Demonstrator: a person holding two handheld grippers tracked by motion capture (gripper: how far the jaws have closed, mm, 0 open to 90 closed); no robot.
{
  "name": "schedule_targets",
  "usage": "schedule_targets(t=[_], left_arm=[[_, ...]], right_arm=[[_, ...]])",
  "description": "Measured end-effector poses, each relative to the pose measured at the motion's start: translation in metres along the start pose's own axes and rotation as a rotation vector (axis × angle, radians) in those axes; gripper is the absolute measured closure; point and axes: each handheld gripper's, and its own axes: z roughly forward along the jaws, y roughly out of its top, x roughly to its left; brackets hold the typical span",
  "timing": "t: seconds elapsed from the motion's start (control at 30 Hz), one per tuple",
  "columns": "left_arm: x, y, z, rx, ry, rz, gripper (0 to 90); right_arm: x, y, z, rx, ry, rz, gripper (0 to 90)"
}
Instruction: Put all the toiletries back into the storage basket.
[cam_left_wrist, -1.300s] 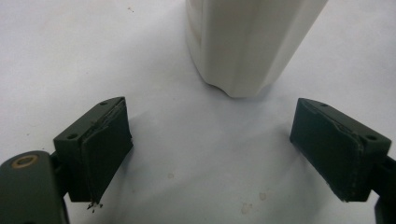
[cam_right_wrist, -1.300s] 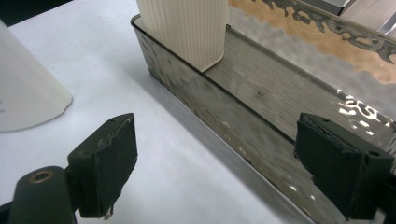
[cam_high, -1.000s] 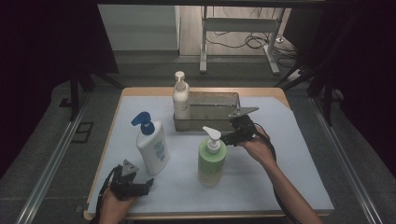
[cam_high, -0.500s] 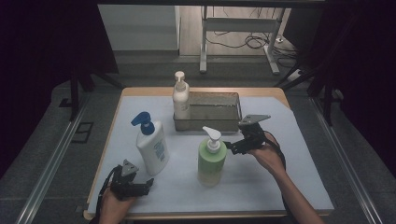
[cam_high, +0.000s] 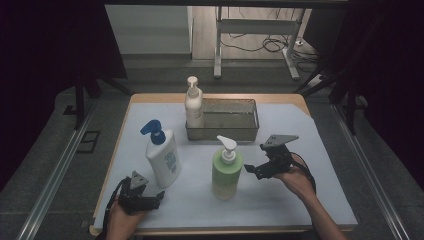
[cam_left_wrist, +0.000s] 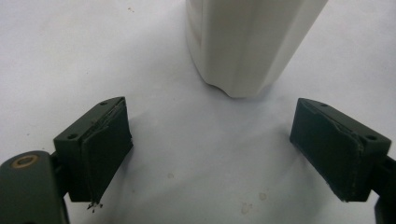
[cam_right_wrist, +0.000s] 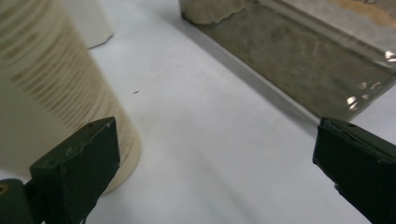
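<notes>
A green pump bottle (cam_high: 226, 172) stands upright on the white mat, front centre. My right gripper (cam_high: 251, 170) hovers just right of it, pointing left at its body. Its jaws have just been opening and stand wide with nothing between them. In the right gripper view (cam_right_wrist: 217, 144) the bottle (cam_right_wrist: 51, 98) sits beside the left jaw, outside the gap. A white bottle with a blue pump (cam_high: 162, 156) stands front left. My left gripper (cam_high: 156, 198) rests low at the front left edge, open, facing that bottle's base (cam_left_wrist: 247, 42). A cream pump bottle (cam_high: 193, 106) stands in the tray's left end.
A grey metal tray (cam_high: 235, 131) sits at the back centre of the mat; its wall (cam_right_wrist: 299, 65) lies ahead of my right gripper. The wooden table edge (cam_high: 215, 96) borders the mat. Dark floor and a desk frame lie beyond.
My right gripper has drawn back toward the near edge and slightly right, away from the green bottle's pump head, with its jaws wider. The left gripper and all bottles have stayed put.
</notes>
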Motion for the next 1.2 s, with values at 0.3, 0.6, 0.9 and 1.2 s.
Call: schedule_targets(t=[0.3, 0.6, 0.9, 1.2], left_arm=[[0.0, 0.0, 0.0, 0.0, 0.0, 0.0, 12.0], [0.0, 0.0, 0.0, 0.0, 0.0, 0.0, 12.0], [0.0, 0.0, 0.0, -0.003, 0.001, -0.003, 12.1], [0.0, 0.0, 0.0, -0.003, 0.001, -0.004, 12.0]], right_arm=[[0.017, -0.011, -0.006, -0.001, 0.051, 0.0, 0.0], [0.037, -0.012, -0.008, -0.021, 0.108, -0.024, 0.0], [0.057, -0.003, -0.002, -0.044, 0.168, -0.047, 0.0], [0.068, 0.01, 0.003, -0.028, 0.187, -0.062, 0.0]])
